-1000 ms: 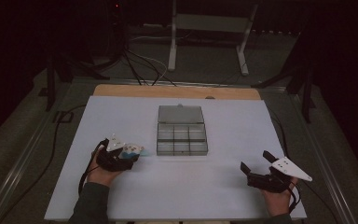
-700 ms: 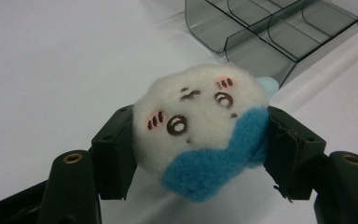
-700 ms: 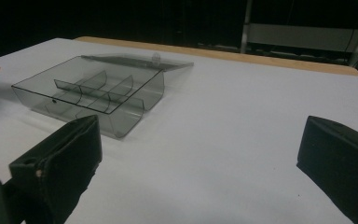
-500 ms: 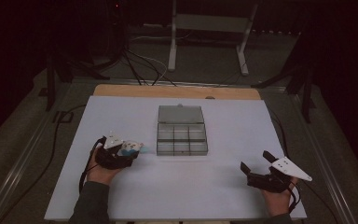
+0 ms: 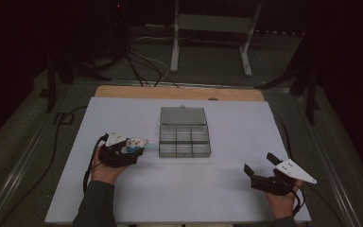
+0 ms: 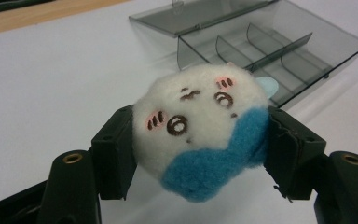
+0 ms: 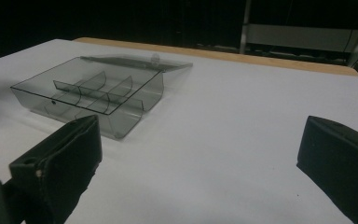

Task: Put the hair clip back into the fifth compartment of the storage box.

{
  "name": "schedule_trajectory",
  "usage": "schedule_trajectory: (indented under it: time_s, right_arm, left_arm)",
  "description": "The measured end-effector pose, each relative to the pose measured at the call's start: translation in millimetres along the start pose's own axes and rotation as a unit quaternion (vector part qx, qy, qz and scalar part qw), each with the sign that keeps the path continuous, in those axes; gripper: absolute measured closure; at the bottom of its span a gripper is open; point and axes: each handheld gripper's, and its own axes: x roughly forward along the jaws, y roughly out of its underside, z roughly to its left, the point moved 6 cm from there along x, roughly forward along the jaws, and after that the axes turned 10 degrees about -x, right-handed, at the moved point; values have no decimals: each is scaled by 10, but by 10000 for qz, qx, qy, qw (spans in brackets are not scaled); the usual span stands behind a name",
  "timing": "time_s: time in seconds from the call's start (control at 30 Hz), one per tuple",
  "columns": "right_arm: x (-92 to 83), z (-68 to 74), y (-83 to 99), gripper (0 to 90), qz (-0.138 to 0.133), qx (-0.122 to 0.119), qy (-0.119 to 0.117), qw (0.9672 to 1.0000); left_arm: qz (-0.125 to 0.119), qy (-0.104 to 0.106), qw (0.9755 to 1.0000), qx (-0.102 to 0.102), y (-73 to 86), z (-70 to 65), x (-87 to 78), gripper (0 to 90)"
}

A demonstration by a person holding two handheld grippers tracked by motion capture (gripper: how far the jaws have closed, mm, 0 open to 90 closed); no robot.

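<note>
A small round plush toy (image 6: pixel 200 128), white with a blue patch and an embroidered face, sits squeezed between the two black jaws of my left gripper (image 6: pixel 198 140). In the high view that gripper (image 5: pixel 137 146) holds the plush toy (image 5: pixel 136 144) just left of a smoky clear compartment box (image 5: pixel 184 137), whose lid lies open flat behind it. The box (image 6: pixel 261 51) has several empty compartments. My right gripper (image 5: pixel 261 166) rests at the front right of the table, jaws wide apart with nothing between them. In the right gripper view the box (image 7: pixel 93 93) lies ahead to the left.
The white table top (image 5: pixel 236 123) has a wooden strip (image 5: pixel 179 92) along its far edge. Cables (image 5: pixel 142 71) and a metal stand (image 5: pixel 212 33) lie on the dark floor beyond. A cable (image 5: pixel 87 165) trails from the left gripper.
The left gripper with the plush toy has shifted slightly toward the box. The right gripper has stayed in place.
</note>
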Motion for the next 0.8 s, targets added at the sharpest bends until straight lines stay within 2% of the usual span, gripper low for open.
schedule_trajectory:
  time_s: [0.8]
  right_arm:
    - [-6, 5, -3, 0, 5, 25, 63, 10000]
  left_arm:
    - [-211, 138, 9997, 47, -322, -244, 82, 347]
